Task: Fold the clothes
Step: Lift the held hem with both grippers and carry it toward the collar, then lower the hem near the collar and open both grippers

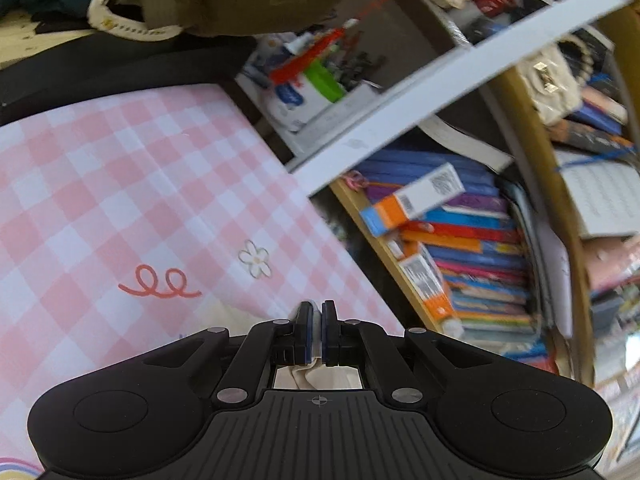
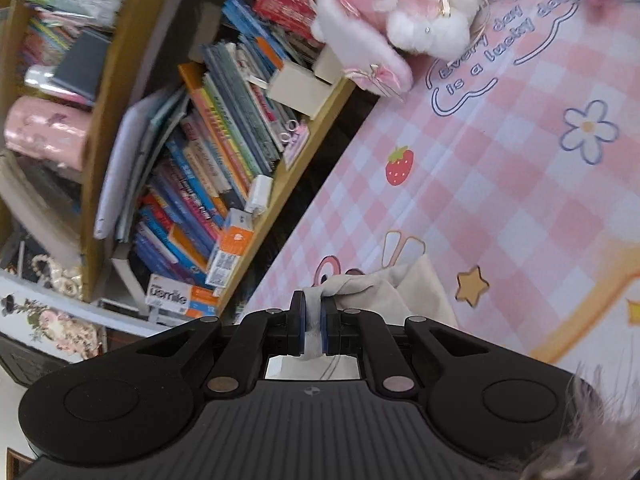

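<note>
You had the left gripper [image 1: 318, 312] and right gripper [image 2: 314, 308] each clamped shut on the cream garment [image 2: 404, 288], lifting its edge to fold over the worktop [image 2: 500, 184] ahead.

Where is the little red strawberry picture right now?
In the right wrist view, the strawberry is printed on the pink checked cloth, near its left edge beside the bookshelf, below the plush bunny.

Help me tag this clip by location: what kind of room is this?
Probably a bedroom or a child's study corner at home. A crammed bookshelf stands beside a surface under a pink checked cloth printed with flowers and a strawberry, and a pink and white plush toy sits at its far end.
</note>
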Tool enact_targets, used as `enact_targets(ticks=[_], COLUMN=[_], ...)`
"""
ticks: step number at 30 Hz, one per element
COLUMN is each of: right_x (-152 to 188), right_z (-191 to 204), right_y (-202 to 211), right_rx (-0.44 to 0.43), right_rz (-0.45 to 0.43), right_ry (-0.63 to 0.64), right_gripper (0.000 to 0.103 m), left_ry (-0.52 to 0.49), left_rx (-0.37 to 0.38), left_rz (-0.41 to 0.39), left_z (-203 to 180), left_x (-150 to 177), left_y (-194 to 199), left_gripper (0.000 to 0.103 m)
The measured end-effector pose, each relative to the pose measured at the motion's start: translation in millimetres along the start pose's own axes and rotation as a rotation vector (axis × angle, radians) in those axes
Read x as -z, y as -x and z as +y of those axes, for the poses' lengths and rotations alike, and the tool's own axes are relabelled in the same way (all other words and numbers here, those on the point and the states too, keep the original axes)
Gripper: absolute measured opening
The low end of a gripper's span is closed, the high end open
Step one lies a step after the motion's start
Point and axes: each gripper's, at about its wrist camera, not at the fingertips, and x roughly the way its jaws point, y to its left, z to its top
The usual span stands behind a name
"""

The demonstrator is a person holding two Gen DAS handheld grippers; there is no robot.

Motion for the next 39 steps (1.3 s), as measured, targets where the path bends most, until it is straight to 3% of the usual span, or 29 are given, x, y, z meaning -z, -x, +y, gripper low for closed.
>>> enact_targets(ticks=[3, 6, 12, 15, 17, 18, 19, 20, 22, 25, 31, 33, 39], right_x=[-7, -10, -10, -12, -13, -14, -14, -14, -10, 7, 75, 92, 94], right_z=[-15, -28, -33, -31, -26, -23, -18, -11, 6, 28, 62, 64, 61], right_y=[-12, -26, -47, -49, -46, -44, -40, -34, -22, -16, -48, -60, -81], right_rx=[-0.005, 0.046, 0.141, 0.144, 0.135, 0.129, 0.132, 0.158, 0.227, 0.303, 0.432, 0.473, 0.433], right_rz=[-0.035, -0.053, -0.015, 0.000, 0.004, 0.007, -0.004, -0.033, -0.102, -0.137, -0.040, 0.000, 0.080], right_ry=[-0.093, -0.149, -0.075, -0.032, 0.000, 0.017, 0.043, 0.090, 0.209, 0.407, 0.880, 0.941, 0.891], right_gripper=[0.007, 0.007, 0.007, 0.010, 0.018, 0.027, 0.041, 0.046, 0.047, 0.047, 0.047, 0.045, 0.046], left_ry=[0.060, 0.042, 0.001, -0.068, -0.083, -0.109, -0.138, -0.197, -0.322, -0.488, -0.742, -0.764, -0.825], left_rx=[-0.026, -0.104, -0.201, -0.250, -0.256, -0.252, -0.247, -0.249, -0.254, -0.264, -0.304, -0.295, -0.275], left_rz=[-0.023, -0.002, 0.034, 0.045, 0.041, 0.022, 0.001, -0.008, -0.023, 0.037, 0.149, 0.181, 0.249], left_z=[7, 9, 12, 1, -7, -13, -19, -28, -45, -66, -92, -91, -85], left_x=[0, 5, 10, 9, 9, 12, 14, 21, 34, 64, 123, 131, 138], left_y=[-14, -31, -50, -50, -43, -37, -30, -25, -15, -19, -38, -42, -55], left_gripper=[0.002, 0.002, 0.003, 0.013, 0.033, 0.039, 0.050, 0.055, 0.060, 0.063, 0.064, 0.064, 0.064])
